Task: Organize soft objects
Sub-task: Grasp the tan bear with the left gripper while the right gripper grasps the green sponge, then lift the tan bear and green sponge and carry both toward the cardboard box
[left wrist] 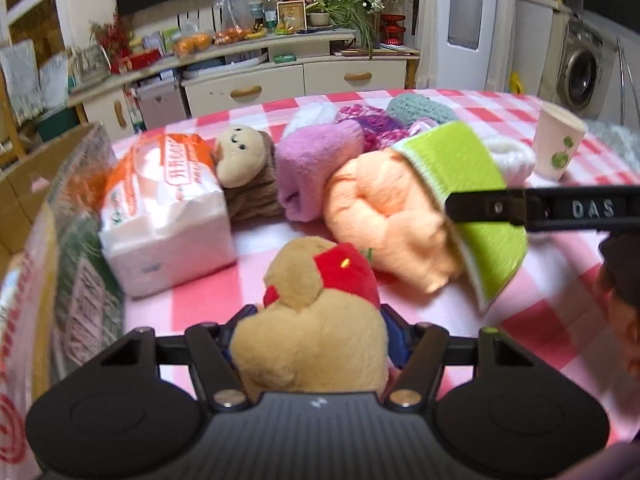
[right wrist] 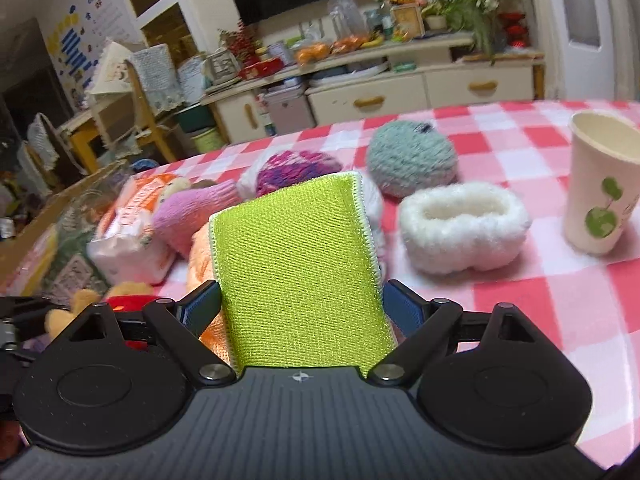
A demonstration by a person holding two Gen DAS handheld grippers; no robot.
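Left gripper (left wrist: 316, 344) pinching tan plush toy (left wrist: 312, 320), lower centre; right gripper (right wrist: 302, 312) pinching green sponge (right wrist: 296, 264), centre. Advice: carry both clear of the paper cup (right wrist: 600, 184), upper right.

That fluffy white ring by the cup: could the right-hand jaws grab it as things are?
Probably not yet: the right gripper is shut on the green sponge. The path to the white ring looks free, so it would need to drop the sponge first.

The plush toy (left wrist: 312, 344) hides the left jaws' inner faces. Behind the green sponge (right wrist: 298, 276), the orange towel (right wrist: 202, 256) is mostly hidden. The paper cup (right wrist: 604, 188) is cut off at the right edge. Shelf clutter (left wrist: 224, 36) is blurred.
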